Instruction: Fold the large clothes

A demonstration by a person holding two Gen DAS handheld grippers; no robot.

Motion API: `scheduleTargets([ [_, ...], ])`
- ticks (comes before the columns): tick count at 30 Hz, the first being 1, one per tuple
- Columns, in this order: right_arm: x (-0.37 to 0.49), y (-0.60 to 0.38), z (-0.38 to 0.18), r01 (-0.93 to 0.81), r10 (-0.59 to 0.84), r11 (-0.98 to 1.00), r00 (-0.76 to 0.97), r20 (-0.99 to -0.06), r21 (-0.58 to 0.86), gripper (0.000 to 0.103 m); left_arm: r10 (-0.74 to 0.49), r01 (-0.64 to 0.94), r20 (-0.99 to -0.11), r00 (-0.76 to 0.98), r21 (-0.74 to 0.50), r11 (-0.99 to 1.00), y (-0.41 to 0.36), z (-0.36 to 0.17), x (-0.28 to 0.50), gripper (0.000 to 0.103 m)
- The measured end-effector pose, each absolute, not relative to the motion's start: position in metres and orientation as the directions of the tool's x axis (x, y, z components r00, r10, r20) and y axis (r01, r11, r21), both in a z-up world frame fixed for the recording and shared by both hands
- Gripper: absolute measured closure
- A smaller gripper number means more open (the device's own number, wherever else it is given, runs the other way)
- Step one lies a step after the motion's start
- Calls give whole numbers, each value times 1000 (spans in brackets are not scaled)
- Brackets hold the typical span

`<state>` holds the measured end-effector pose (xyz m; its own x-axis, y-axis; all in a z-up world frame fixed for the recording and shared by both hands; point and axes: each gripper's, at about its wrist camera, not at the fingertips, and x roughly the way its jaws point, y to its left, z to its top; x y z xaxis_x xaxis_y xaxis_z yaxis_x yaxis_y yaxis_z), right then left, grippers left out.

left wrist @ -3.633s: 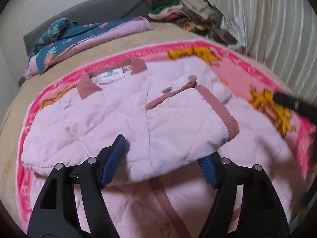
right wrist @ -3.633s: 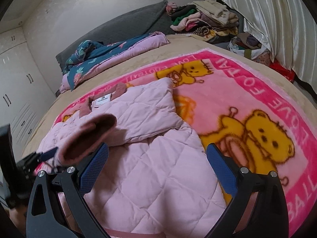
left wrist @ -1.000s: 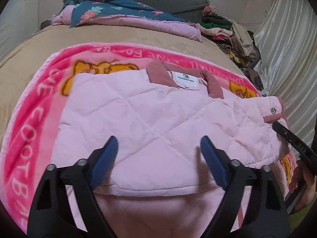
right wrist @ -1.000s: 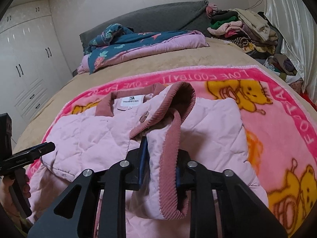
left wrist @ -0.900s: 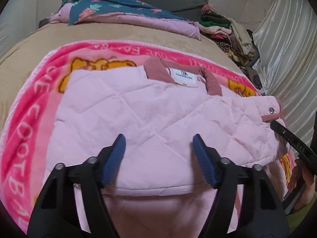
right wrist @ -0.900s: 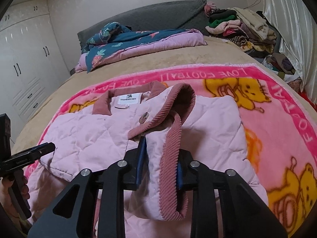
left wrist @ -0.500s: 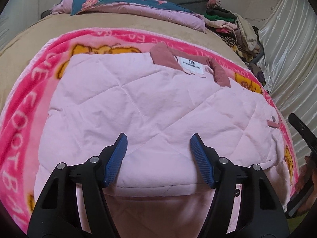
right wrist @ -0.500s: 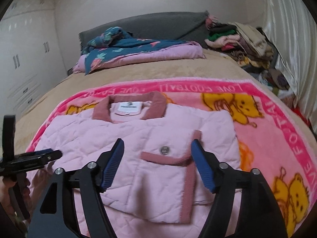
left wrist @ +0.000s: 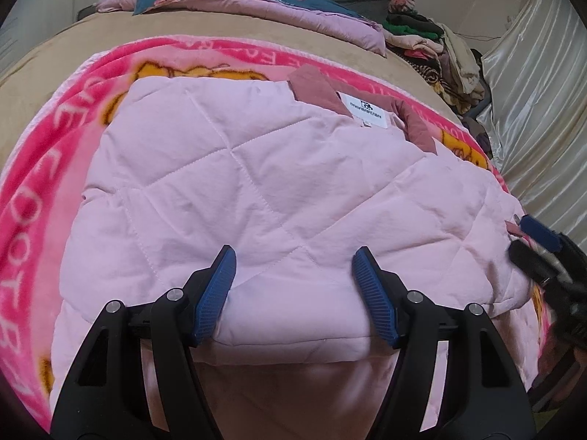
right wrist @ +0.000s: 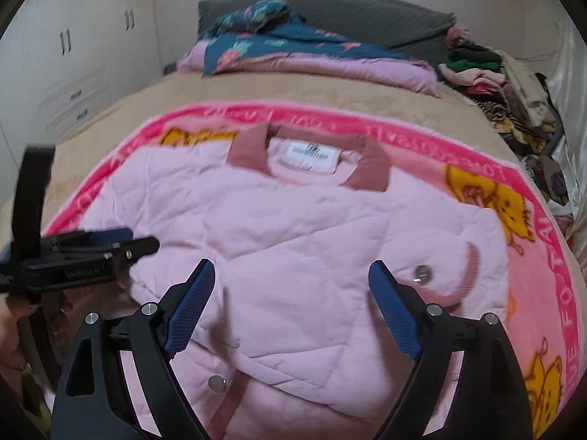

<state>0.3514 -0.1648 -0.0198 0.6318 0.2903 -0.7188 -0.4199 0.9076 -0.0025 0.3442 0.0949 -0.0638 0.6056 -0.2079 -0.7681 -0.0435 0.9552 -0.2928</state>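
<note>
A pale pink quilted jacket with a dusty-rose collar and a white label lies folded on a pink bear-print blanket. My left gripper hovers open over the jacket's near folded edge, and the fabric lies between its blue pads without being pinched. In the right wrist view the jacket fills the middle, its ribbed cuff lying flat at the right. My right gripper is over the jacket, its jaws opening with nothing clamped. Each gripper shows in the other's view: the right gripper at the right edge, the left gripper at the left edge.
The blanket covers a tan bedspread. A teal floral and lilac quilt lies by the grey headboard. A heap of clothes sits at the far right near a pale curtain. White wardrobes stand left.
My right gripper let go of the ribbed sleeve end, which now lies flat on the jacket; its jaws opened wide and it swung left. My left gripper sank a little and its jaws narrowed slightly.
</note>
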Motion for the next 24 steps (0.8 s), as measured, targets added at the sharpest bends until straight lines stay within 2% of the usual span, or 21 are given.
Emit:
scheduleTargets([
  [5, 365, -151, -61, -448, 234, 894, 525, -819, -32, 10, -189, -45, -770, 610, -272, 961, 93, -67, 344, 43],
  [16, 372, -149, -81, -424, 226, 905, 542, -810, -31, 7, -180, -44, -769, 613, -260, 965, 88, -61, 342, 44],
  [20, 370, -152, -79, -413, 236, 911, 554, -798, -17, 7, -177, -54, -767, 617, -265, 963, 87, -55, 337, 37],
  [24, 361, -155, -76, -384, 232, 923, 580, -781, -10, 7, -162, -60, -765, 624, -254, 965, 81, -49, 326, 26],
])
